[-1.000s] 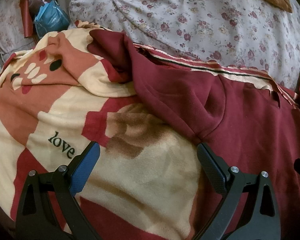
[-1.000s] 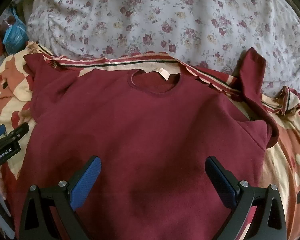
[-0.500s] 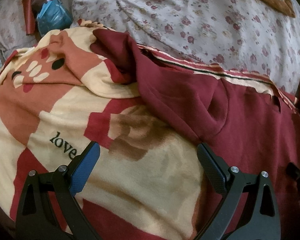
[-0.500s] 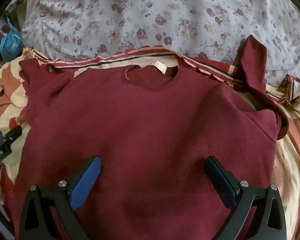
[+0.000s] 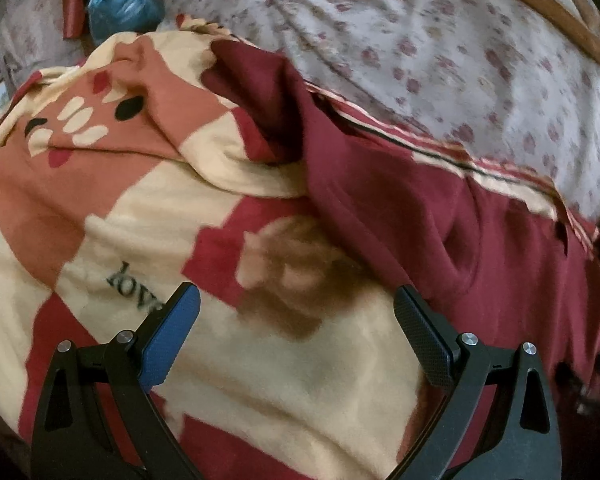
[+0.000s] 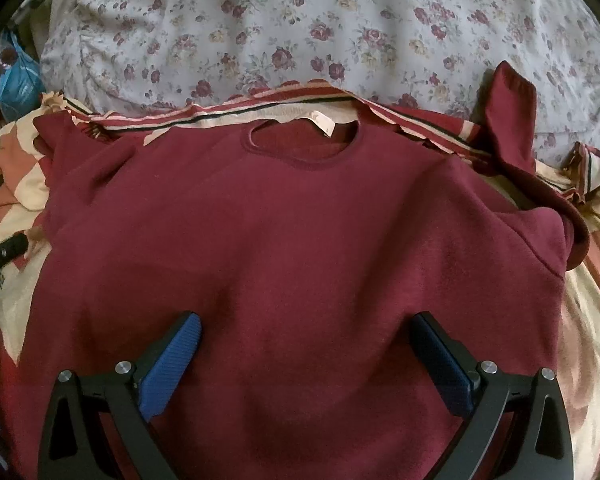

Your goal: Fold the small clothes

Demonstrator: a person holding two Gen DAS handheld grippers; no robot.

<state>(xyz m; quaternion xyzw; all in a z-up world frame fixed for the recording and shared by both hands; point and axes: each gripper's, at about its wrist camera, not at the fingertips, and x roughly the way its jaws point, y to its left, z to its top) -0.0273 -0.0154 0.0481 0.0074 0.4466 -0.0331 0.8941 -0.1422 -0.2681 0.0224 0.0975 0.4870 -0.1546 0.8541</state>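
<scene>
A dark red sweatshirt (image 6: 300,240) lies spread flat on a patterned blanket, collar (image 6: 300,146) at the far side with a pale label. Its right sleeve (image 6: 512,120) points up onto the floral bedding; its left sleeve (image 5: 284,92) is bunched over a blanket fold. My right gripper (image 6: 306,344) hovers open over the shirt's lower middle, nothing between its fingers. My left gripper (image 5: 296,312) is open above the blanket, just left of the shirt's left edge (image 5: 380,220). The left gripper's tip (image 6: 4,250) shows at the left border of the right wrist view.
The blanket (image 5: 120,208) is cream, orange and red with the word "love". A floral quilt (image 6: 300,28) rises behind the shirt. A blue plastic bag (image 5: 120,0) lies at the far left corner. A brown-edged cloth (image 5: 560,8) sits at the upper right.
Both grippers have drawn back and down a little, so the shirt and blanket sit higher in view. The left gripper shows less in the right wrist view. Both stay open.
</scene>
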